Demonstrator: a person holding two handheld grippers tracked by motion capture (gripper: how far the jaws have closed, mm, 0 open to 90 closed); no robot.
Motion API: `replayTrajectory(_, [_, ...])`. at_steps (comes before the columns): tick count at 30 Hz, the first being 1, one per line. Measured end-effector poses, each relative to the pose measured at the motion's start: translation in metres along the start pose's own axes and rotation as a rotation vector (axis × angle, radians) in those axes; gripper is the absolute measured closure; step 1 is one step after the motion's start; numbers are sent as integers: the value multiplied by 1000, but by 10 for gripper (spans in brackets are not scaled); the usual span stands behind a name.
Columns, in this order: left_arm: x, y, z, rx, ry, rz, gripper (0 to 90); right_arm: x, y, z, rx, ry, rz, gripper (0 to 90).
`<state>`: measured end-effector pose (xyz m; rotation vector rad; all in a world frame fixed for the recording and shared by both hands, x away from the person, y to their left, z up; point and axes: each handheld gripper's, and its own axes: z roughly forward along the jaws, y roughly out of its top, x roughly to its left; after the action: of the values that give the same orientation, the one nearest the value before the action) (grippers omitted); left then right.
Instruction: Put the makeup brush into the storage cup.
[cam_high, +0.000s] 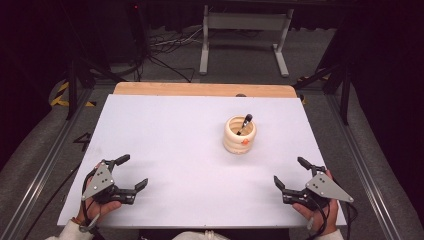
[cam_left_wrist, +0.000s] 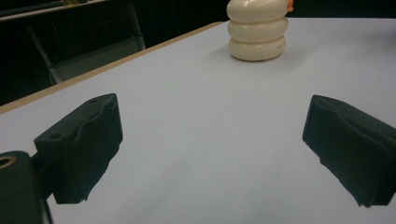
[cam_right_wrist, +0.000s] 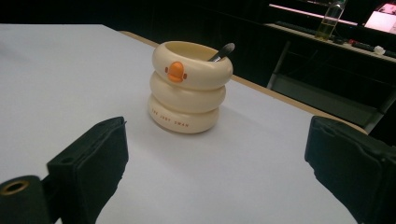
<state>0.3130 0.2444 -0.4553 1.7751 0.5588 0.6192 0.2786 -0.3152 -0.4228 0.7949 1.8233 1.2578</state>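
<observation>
A cream ringed holder (cam_high: 239, 135) with an orange duck bill stands right of the table's middle; a dark-tipped brush (cam_high: 244, 123) leans inside it. The holder (cam_right_wrist: 189, 93) and brush (cam_right_wrist: 222, 52) appear in the right gripper view, and the holder (cam_left_wrist: 258, 30) sits far off in the left gripper view. My left gripper (cam_high: 132, 172) rests open near the front left corner, nothing between its jaws. My right gripper (cam_high: 291, 171) is open near the front right corner, also holding nothing. Both are well short of the holder.
The white table top (cam_high: 175, 145) has a wooden strip (cam_high: 200, 89) along its far edge. Beyond it stand a grey metal frame (cam_high: 245, 35) and cables (cam_high: 165, 50) on the floor. A bottle (cam_right_wrist: 328, 18) stands on a distant bench.
</observation>
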Motion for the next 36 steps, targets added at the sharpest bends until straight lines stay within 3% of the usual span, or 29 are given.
replayTrajectory(6, [0, 1, -3, -19, 8, 7, 60, 3, 3, -1, -5, -24, -12, 68])
replayTrajectory(36, [2, 2, -1, -15, 6, 10, 62, 3, 1, 3, 14, -16, -19, 71])
